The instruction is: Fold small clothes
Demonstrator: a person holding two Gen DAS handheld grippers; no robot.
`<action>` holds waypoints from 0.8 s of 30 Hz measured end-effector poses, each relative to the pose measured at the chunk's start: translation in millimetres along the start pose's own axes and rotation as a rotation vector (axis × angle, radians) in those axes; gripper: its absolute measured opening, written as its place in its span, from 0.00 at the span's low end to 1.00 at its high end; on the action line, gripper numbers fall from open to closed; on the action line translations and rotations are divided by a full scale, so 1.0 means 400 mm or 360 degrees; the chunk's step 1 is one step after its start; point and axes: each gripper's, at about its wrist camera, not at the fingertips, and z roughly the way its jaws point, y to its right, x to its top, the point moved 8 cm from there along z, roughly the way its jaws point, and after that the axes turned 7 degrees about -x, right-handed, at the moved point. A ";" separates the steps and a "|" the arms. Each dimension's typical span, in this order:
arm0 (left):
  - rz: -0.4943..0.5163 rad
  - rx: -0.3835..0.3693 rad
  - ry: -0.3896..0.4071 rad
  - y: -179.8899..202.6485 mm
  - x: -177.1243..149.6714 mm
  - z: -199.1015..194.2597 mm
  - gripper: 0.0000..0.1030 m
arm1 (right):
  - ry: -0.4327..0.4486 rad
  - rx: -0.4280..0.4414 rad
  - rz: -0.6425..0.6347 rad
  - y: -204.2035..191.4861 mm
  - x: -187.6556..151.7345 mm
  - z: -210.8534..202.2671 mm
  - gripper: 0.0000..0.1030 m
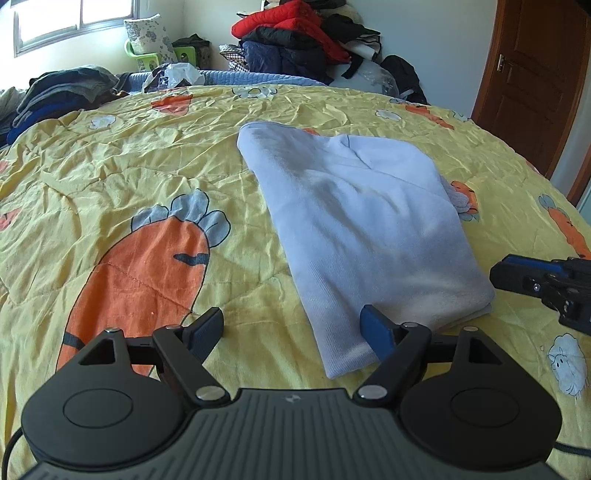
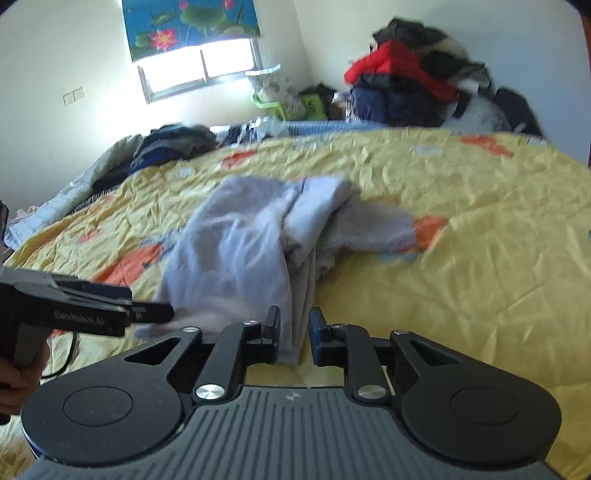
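Note:
A small white garment (image 1: 365, 229) lies folded lengthwise on the yellow carrot-print quilt (image 1: 129, 166). My left gripper (image 1: 293, 330) is open at the garment's near end, its right finger resting on the cloth edge. In the right wrist view the garment (image 2: 240, 243) looks bunched and blurred. My right gripper (image 2: 293, 332) is partly open, with the garment's near corner lying between its fingers. The right gripper also shows at the right edge of the left wrist view (image 1: 546, 284), and the left gripper shows at the left of the right wrist view (image 2: 85, 306).
A pile of dark folded clothes (image 1: 62, 92) sits at the quilt's far left. A heap of red and dark jackets (image 1: 295, 33) stands beyond the bed. A green basket (image 1: 162, 55) is by the window. A brown door (image 1: 535, 81) is at the right.

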 end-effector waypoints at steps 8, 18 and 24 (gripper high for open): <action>-0.0060 0.0052 0.0015 0.001 -0.015 -0.009 0.84 | -0.0130 -0.0043 -0.0105 -0.031 -0.043 0.057 0.52; -0.0112 0.0090 0.0032 0.002 -0.030 -0.022 0.85 | -0.0135 -0.0078 -0.0076 -0.031 -0.055 0.038 0.60; -0.0146 0.0099 0.0033 0.004 -0.043 -0.035 0.89 | -0.0142 -0.0087 -0.0079 -0.042 -0.068 0.023 0.67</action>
